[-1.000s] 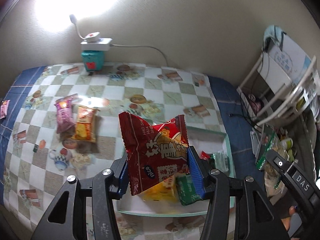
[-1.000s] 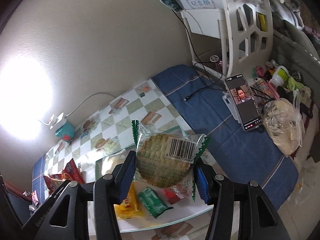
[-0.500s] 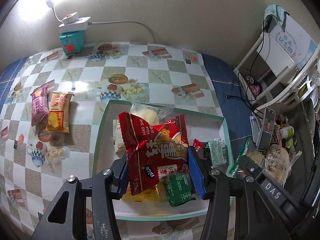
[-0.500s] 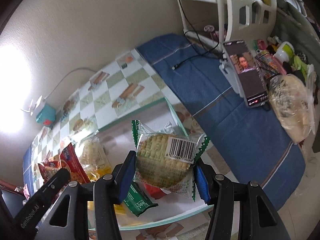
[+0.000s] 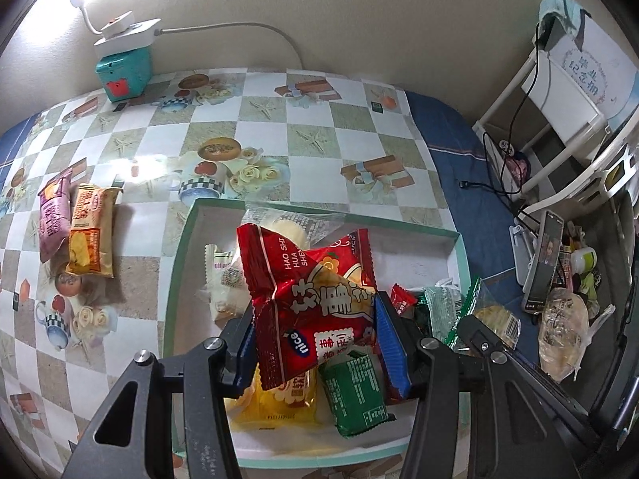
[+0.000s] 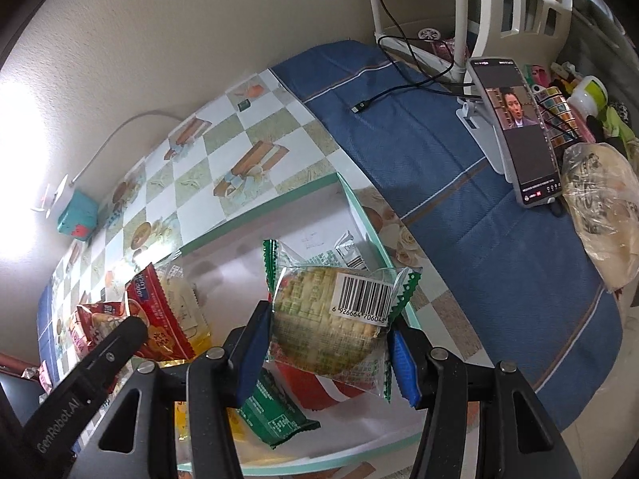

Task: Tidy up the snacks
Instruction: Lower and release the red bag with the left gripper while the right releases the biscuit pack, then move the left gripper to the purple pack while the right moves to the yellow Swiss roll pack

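My left gripper point(image 5: 313, 319) is shut on a red snack packet point(image 5: 311, 291) and holds it upright just above the white, green-rimmed tray point(image 5: 179, 263). Under it lie a yellow packet point(image 5: 279, 403) and a green packet point(image 5: 355, 395). A clear bun packet point(image 5: 287, 227) lies at the tray's far side. My right gripper point(image 6: 329, 319) is shut on a clear, green-edged biscuit packet point(image 6: 327, 319) with a barcode, low over the tray point(image 6: 259, 215) near its right wall. A purple packet point(image 5: 54, 219) and an orange packet point(image 5: 90, 239) lie on the table left of the tray.
A teal box with a power strip on it point(image 5: 124, 68) stands by the back wall. On the blue cloth to the right are a phone on a stand point(image 6: 519, 131), a loose cable point(image 6: 383, 95) and a filled plastic bag point(image 6: 603, 207). A white rack point(image 5: 559, 92) stands beyond.
Both grippers have come down over the tray and tipped further downward, each still holding its packet. The tray and the snacks in it now look closer and larger.
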Action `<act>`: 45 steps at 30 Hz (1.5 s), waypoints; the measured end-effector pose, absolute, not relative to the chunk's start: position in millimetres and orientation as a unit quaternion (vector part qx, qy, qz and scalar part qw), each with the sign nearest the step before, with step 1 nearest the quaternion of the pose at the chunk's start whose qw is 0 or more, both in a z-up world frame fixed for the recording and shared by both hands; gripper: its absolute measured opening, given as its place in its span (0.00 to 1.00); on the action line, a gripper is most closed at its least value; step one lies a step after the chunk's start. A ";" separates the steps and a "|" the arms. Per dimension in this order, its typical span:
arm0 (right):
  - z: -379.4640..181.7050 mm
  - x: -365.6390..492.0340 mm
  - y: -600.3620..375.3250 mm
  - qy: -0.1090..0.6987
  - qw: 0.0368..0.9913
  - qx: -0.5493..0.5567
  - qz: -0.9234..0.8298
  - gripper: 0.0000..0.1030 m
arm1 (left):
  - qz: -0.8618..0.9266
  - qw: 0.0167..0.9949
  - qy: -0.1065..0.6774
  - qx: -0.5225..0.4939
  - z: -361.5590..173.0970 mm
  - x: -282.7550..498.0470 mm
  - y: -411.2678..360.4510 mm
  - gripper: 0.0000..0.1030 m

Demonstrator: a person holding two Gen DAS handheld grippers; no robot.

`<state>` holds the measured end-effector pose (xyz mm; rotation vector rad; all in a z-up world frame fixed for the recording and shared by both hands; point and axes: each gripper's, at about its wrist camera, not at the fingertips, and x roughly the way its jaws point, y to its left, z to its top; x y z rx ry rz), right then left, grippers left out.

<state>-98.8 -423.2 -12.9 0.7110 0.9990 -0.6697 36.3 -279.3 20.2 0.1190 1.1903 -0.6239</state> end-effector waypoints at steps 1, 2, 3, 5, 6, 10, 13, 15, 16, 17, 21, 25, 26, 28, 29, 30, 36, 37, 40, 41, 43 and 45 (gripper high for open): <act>-13.9 -97.0 -423.8 0.461 0.766 0.327 -0.308 0.57 | -0.289 0.781 0.551 0.056 19.1 36.7 -280.8 0.53; -14.7 -95.1 -424.4 0.461 0.766 0.326 -0.307 0.57 | -0.291 0.780 0.551 0.057 17.7 37.2 -282.8 0.53; -15.9 -93.2 -424.6 0.462 0.766 0.325 -0.306 0.57 | -0.292 0.779 0.552 0.058 16.3 37.8 -284.8 0.53; -18.7 -89.8 -425.0 0.465 0.765 0.323 -0.306 0.57 | -0.292 0.779 0.552 0.061 14.0 38.9 -287.8 0.53; -19.9 -88.6 -425.1 0.467 0.764 0.323 -0.306 0.58 | -0.293 0.778 0.552 0.063 13.0 39.4 -289.1 0.53; -22.4 -84.1 -425.5 0.471 0.764 0.320 -0.305 0.58 | -0.293 0.777 0.554 0.063 10.1 41.6 -291.5 0.53; -23.2 -82.3 -424.8 0.474 0.764 0.316 -0.304 0.58 | -0.292 0.776 0.555 0.061 9.6 42.9 -291.4 0.53; -23.7 -81.5 -424.3 0.477 0.762 0.315 -0.304 0.58 | -0.292 0.776 0.556 0.060 10.6 43.4 -290.7 0.53; -23.7 -81.1 -424.0 0.478 0.762 0.314 -0.305 0.58 | -0.292 0.776 0.556 0.060 10.9 43.4 -290.6 0.53; -24.1 -80.7 -423.7 0.480 0.761 0.313 -0.305 0.58 | -0.292 0.775 0.556 0.060 10.9 43.5 -290.5 0.53; -29.0 -78.0 -422.5 0.492 0.757 0.309 -0.300 0.59 | -0.293 0.772 0.560 0.060 11.3 44.6 -289.5 0.56; -30.3 -77.9 -422.2 0.498 0.752 0.305 -0.305 0.66 | -0.292 0.772 0.562 0.058 14.0 45.9 -287.1 0.58; -29.5 -77.8 -422.2 0.499 0.752 0.304 -0.305 0.66 | -0.292 0.772 0.562 0.057 15.6 46.4 -285.8 0.58; -28.1 -77.7 -421.7 0.499 0.752 0.301 -0.307 0.70 | -0.291 0.773 0.562 0.055 18.6 47.5 -283.4 0.59; -26.7 -77.5 -421.1 0.500 0.752 0.298 -0.308 0.71 | -0.290 0.773 0.561 0.052 20.8 48.3 -281.4 0.59; -24.7 -77.2 -420.4 0.501 0.753 0.295 -0.309 0.73 | -0.289 0.774 0.561 0.049 23.1 49.6 -278.9 0.60; -2.1 -76.9 -414.6 0.483 0.769 0.274 -0.317 0.97 | -0.262 0.790 0.553 0.041 34.3 60.0 -261.1 0.69; 2.2 -76.8 -413.4 0.478 0.772 0.271 -0.318 0.99 | -0.255 0.794 0.550 0.042 36.1 62.2 -257.4 0.69; 12.8 -76.3 -409.2 0.470 0.780 0.261 -0.320 1.00 | -0.232 0.807 0.540 0.047 40.7 68.8 -245.9 0.82; 15.9 -75.8 -407.8 0.468 0.782 0.258 -0.320 1.00 | -0.227 0.811 0.537 0.047 42.0 70.6 -242.3 0.83; 22.1 -74.8 -404.9 0.463 0.787 0.253 -0.321 1.00 | -0.214 0.818 0.531 0.048 44.8 75.1 -233.2 0.83; 28.1 -74.1 -402.1 0.458 0.790 0.252 -0.320 1.00 | -0.202 0.825 0.526 0.051 47.5 79.4 -223.8 0.83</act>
